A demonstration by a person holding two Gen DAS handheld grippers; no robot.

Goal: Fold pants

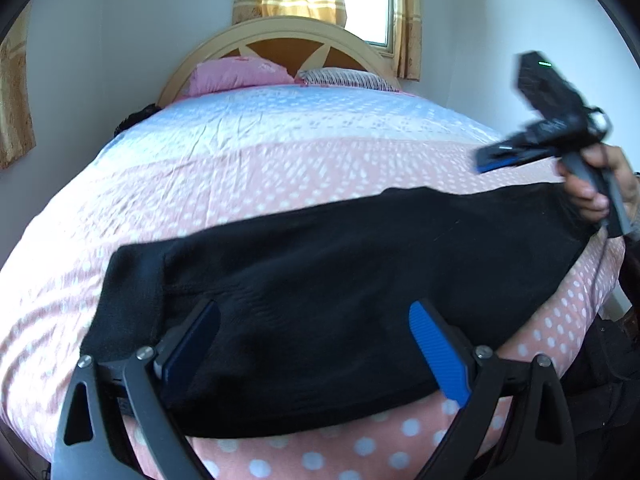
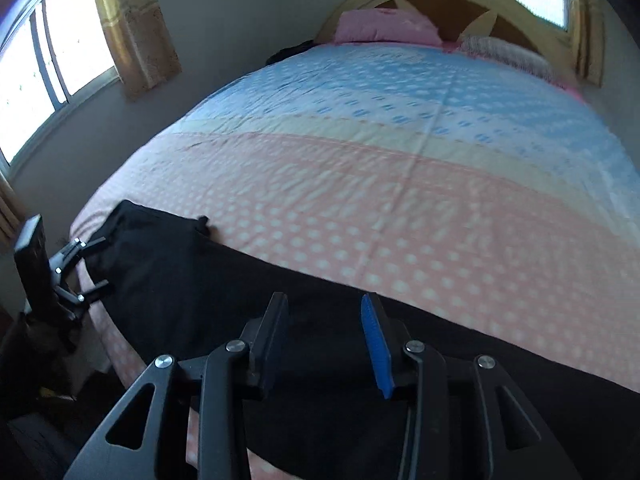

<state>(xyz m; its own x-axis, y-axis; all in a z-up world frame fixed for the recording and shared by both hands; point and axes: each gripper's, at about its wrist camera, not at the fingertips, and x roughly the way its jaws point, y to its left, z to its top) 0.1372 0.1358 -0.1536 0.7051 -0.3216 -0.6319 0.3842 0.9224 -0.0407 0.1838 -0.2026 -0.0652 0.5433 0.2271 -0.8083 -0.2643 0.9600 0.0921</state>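
Black pants (image 1: 328, 280) lie in a long band across the near end of the bed, and show in the right wrist view (image 2: 192, 280) too. My left gripper (image 1: 316, 312) is open, its fingers spread wide just over the cloth near the pants' left end. It shows at the far left of the right wrist view (image 2: 96, 264), fingers at the cloth's edge. My right gripper (image 2: 324, 316) is open over the pants' near edge. In the left wrist view the right gripper (image 1: 496, 160) is held in a hand above the pants' right end.
The bed (image 1: 280, 168) has a pink and blue dotted cover. A pink pillow (image 1: 236, 74) and a striped pillow (image 1: 344, 78) lie by the wooden headboard (image 1: 280, 32). Curtained windows (image 2: 52, 48) are on the walls. A dark item (image 1: 132, 118) sits at the bed's far left edge.
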